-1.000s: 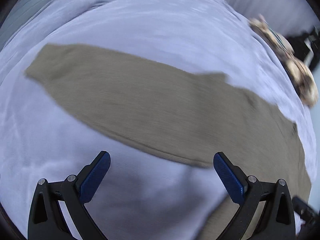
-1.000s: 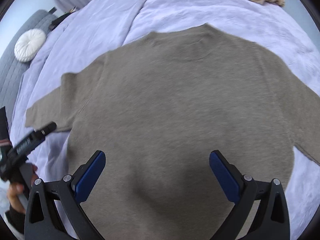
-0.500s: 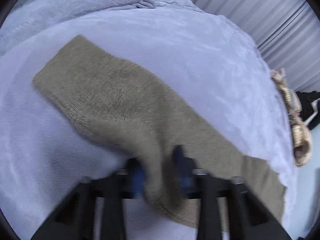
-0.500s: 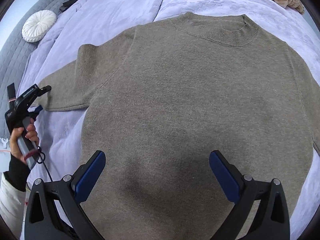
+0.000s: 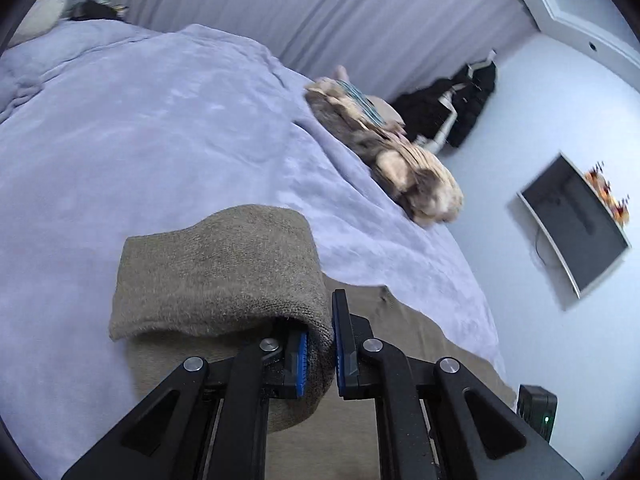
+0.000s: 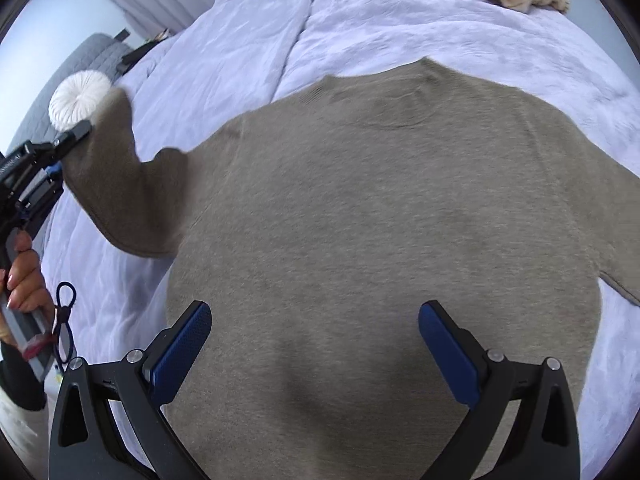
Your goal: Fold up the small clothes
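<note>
A taupe knitted sweater (image 6: 380,220) with a soft, slightly fuzzy surface and a ribbed round neck lies flat on a pale lilac plush blanket (image 6: 400,24), its body filling the middle of the right wrist view. The left gripper (image 5: 320,350) has its blue ribbed pads pressed tight on the cuff of the sleeve (image 5: 216,272), which bends over in a thick curl at 11 o'clock from the tongs. A second ago these tongs stood wide above the flat sleeve; now the sleeve is raised off the blanket. The right gripper (image 6: 316,348) hangs over the hem with its jaws wide apart and nothing between them, as before. A white round pleated cushion (image 6: 78,98) sits at 10 o'clock.
</note>
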A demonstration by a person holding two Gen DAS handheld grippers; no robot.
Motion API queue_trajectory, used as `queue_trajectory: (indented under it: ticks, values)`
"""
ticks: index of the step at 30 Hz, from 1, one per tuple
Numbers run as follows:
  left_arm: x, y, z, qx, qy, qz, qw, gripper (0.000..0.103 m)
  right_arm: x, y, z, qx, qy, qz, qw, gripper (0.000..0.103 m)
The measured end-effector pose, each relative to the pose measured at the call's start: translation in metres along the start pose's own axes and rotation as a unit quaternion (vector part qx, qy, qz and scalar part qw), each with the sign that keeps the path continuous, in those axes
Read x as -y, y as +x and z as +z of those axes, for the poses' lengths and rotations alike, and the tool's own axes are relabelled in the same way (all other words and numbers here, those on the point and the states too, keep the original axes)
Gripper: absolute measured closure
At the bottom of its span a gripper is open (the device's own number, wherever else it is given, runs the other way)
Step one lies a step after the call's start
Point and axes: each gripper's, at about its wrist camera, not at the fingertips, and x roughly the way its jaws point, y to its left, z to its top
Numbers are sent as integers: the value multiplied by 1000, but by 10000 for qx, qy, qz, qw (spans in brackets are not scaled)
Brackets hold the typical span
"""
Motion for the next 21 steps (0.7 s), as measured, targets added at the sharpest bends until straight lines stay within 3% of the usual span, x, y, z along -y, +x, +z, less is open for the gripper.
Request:
queue_trajectory:
  ticks: [3, 5, 7, 10, 12, 13, 14, 16, 17, 21]
  values:
    - [53, 47, -22, -537, 505, 35, 9973, 91, 29, -10, 0, 115, 281, -145, 9994, 0]
    - [78, 86, -43, -877, 839, 473, 9915, 91, 53, -13, -2, 102, 566, -235, 9981, 0]
    - [81, 110, -69, -1308, 1085, 849, 9818, 90, 74, -12, -5, 33, 829, -326, 9960, 0]
    - [78, 128, -97, -1719, 1171, 1042, 9725, 81, 99, -13, -12, -61, 1091, -438, 9930, 0]
    - [75, 124, -106, -1771, 1208, 1220, 9691, 81, 109, -13, -14, -95, 1139, -535, 9920, 0]
    - [72, 121, -106, -1787, 1235, 1317, 9672, 73, 113, -13, -15, -111, 1149, -572, 9917, 0]
    - [69, 115, -104, -1770, 1266, 1415, 9657, 49, 114, -13, -15, -122, 1145, -598, 9915, 0]
    - [63, 87, -97, -1326, 1449, 1704, 9656, 23, 112, -10, -12, -114, 1040, -629, 9925, 0]
    - [62, 69, -92, -1031, 1606, 1759, 9657, 23, 107, -10, -7, -81, 917, -629, 9938, 0]
    - [34, 43, -62, -814, 1626, 2057, 9616, 22, 67, -3, 16, 150, 75, -726, 9972, 0]
